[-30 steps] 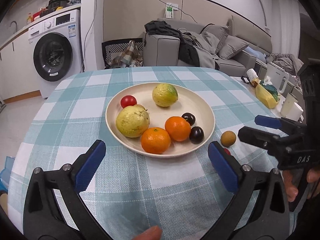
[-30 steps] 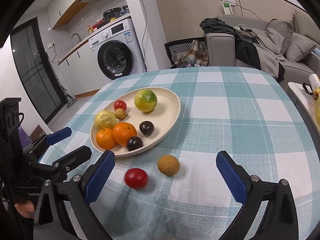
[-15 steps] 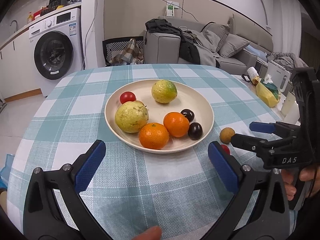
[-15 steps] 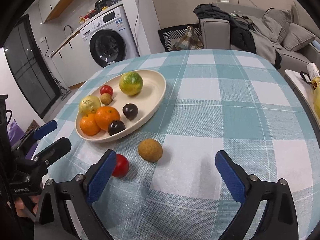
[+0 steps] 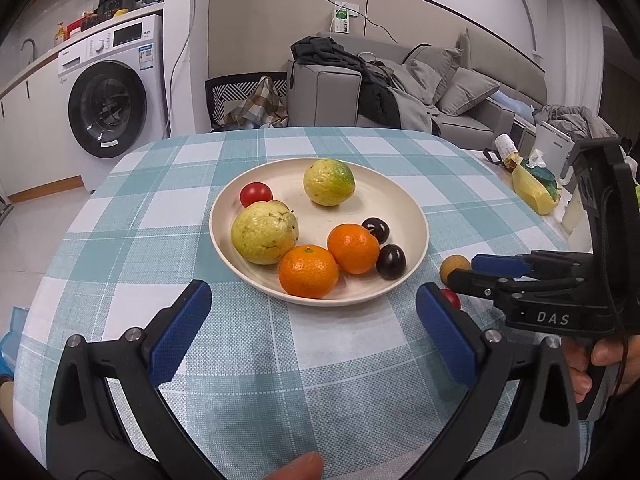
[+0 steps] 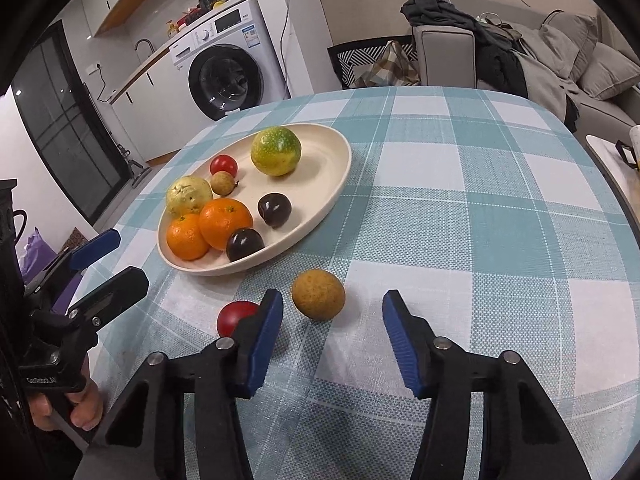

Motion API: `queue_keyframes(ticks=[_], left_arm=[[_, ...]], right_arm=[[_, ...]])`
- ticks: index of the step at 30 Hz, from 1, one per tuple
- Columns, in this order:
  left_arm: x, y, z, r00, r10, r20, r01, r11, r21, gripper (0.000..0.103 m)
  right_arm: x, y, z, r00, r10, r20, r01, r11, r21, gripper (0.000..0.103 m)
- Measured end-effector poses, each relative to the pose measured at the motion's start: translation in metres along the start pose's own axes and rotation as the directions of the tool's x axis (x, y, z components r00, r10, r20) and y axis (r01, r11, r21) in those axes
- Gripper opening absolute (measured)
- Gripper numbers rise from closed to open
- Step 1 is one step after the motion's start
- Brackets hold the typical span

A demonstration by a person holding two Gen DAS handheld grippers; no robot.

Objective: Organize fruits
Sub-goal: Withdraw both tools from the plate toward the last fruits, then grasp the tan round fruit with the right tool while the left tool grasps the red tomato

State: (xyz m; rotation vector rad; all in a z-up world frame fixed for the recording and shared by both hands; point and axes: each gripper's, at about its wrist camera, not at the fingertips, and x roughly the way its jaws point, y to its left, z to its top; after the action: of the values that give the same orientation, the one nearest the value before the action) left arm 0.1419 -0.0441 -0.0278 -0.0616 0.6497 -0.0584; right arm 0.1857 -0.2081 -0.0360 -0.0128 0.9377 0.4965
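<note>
Since a second ago the right tool [image 6: 332, 316] has come down and forward over the two loose fruits, and its jaws have narrowed from wide to about half open; the left tool [image 5: 312, 320] has barely shifted.

Left wrist view: left tool wide open, holding nothing, hovering over the checked surface [image 5: 120, 240] just short of the plate [image 5: 416, 216]. Plate holds two oranges [image 5: 309, 270], a pale guava [image 5: 265, 232], a green-yellow citrus [image 5: 329, 182], a red tomato [image 5: 256, 194] and two dark plums [image 5: 391, 261]. Right tool enters from the right edge, its tips over the brown fruit [image 5: 453, 265] and the second tomato [image 5: 451, 298], both off the plate, just beside its rim.

Right wrist view: right tool empty, jaws straddling the line to the brown fruit [image 6: 318, 294], which sits just ahead of the tips on the surface. Second tomato [image 6: 234, 318] is partly hidden behind the left finger [image 6: 262, 340], touching or nearly so; I cannot tell which. Plate here also shows a small brown fruit [image 6: 222, 183] behind the guava.

Judgement: step in hand is the pick of the brown fruit. Advance until it sits between the pads, keep the left finger clear of the tomato so it is not nudged away, close gently since a round fruit may roll. Open space on the plate lies at its right side.
</note>
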Motion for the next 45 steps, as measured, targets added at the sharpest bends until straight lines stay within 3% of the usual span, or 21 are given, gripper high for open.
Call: queue_keyframes(ticks=[6,25,29,35,40,45], left_arm=[[0.0,0.001,0.0,1.0,-0.011,0.001,0.011,1.0,-0.008,0.102],[0.002,0.0,0.0,1.0,-0.001,-0.006,0.001,1.0,-0.013,0.102],[0.005,-0.002,-0.006,0.997,-0.053,-0.047,0.051,0.998,-0.042,0.102],[0.003,-0.024,-0.01,0.997,-0.041,-0.059,0.043,0.999,0.022,0.102],[0.007,-0.041,-0.014,0.99,-0.094,-0.101,0.099,0.994,0.039,0.092],[0.019,-0.058,-0.017,0.983,-0.086,-0.165,0.099,0.993,0.068,0.083]], right_arm=[[0.007,0.01,0.002,0.999,-0.026,-0.018,0.026,0.999,-0.039,0.029],[-0.02,0.016,-0.012,0.998,-0.014,0.054,0.017,0.998,-0.057,0.028],[-0.018,0.016,-0.012,0.999,-0.017,0.049,0.02,0.998,-0.054,0.029],[-0.021,0.01,-0.011,0.998,-0.007,0.062,0.009,0.999,-0.032,0.029],[-0.022,0.008,-0.011,0.998,-0.001,0.068,0.002,1.0,-0.021,0.029],[-0.021,0.003,-0.01,0.998,0.006,0.066,-0.006,1.0,0.003,0.029]])
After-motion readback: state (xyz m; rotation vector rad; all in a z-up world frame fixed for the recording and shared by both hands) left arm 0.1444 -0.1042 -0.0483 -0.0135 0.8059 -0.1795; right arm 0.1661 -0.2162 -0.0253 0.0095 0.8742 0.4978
